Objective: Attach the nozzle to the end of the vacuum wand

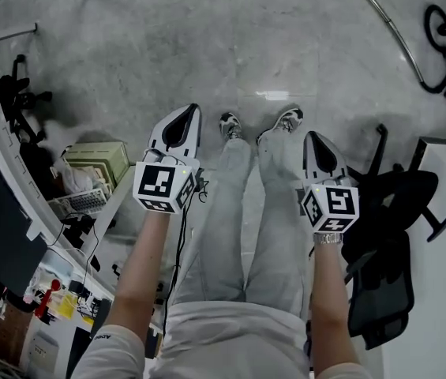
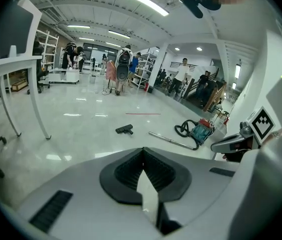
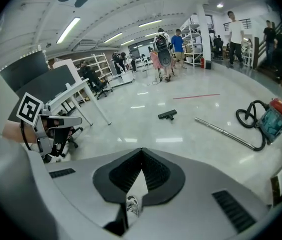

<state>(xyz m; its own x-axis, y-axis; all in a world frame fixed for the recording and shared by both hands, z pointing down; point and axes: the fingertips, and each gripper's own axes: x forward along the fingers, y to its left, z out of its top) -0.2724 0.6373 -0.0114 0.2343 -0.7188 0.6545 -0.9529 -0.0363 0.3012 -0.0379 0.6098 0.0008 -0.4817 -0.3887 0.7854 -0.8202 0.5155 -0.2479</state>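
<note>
Our left hand-held gripper [image 1: 185,121] is clenched on nothing, its jaws pressed together out in front of us above the floor [image 1: 286,46]. Ahead and well apart from us, the nozzle [image 2: 124,129] lies by itself on that shiny floor. To its right the vacuum wand [image 2: 170,140] lies flat, with a clear gap between its free end and the nozzle. Its far end leads to the coiled hose [image 2: 183,129] and the vacuum cleaner [image 2: 201,131] further right. Our right hand-held gripper [image 1: 315,144] is likewise clenched and empty. As we judge it, nothing of the task is done yet: we must reach the parts, take up nozzle and wand, and push them together.
</note>
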